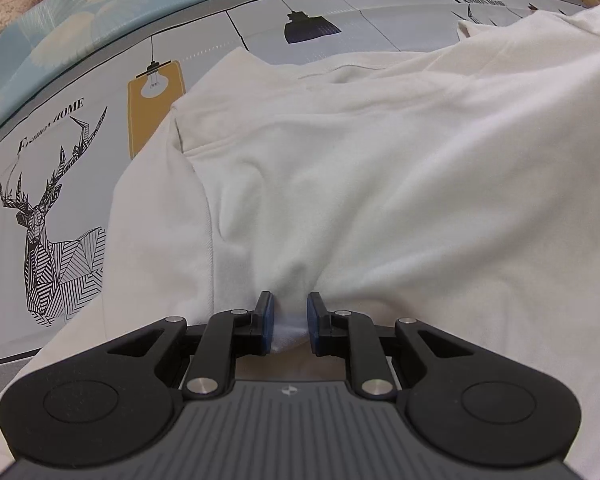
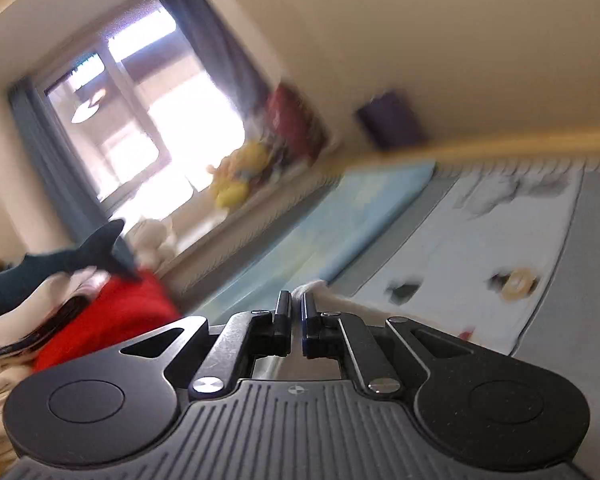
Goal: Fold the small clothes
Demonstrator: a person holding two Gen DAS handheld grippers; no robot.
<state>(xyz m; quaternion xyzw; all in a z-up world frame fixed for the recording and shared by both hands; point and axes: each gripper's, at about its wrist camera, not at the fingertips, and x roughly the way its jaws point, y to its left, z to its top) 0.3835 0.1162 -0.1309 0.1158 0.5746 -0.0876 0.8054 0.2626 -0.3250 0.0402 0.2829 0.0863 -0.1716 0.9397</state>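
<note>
A white garment [image 1: 360,168] lies spread over a printed sheet [image 1: 52,184] and fills most of the left wrist view. My left gripper [image 1: 291,314] is shut on a bunched fold of its near edge, with cloth pinched between the blue pads. In the right wrist view my right gripper [image 2: 296,312] is tilted up toward the room, its jaws nearly closed. A bit of white cloth [image 2: 320,290] shows just beyond its right fingertip; whether it is pinched I cannot tell. That view is blurred by motion.
The sheet shows a deer drawing, hanging lamps and a light-blue border [image 1: 100,12]. A red cloth [image 2: 112,316], a dark shark toy [image 2: 60,264], yellow plush toys [image 2: 236,176] and a window [image 2: 140,128] lie beyond the bed.
</note>
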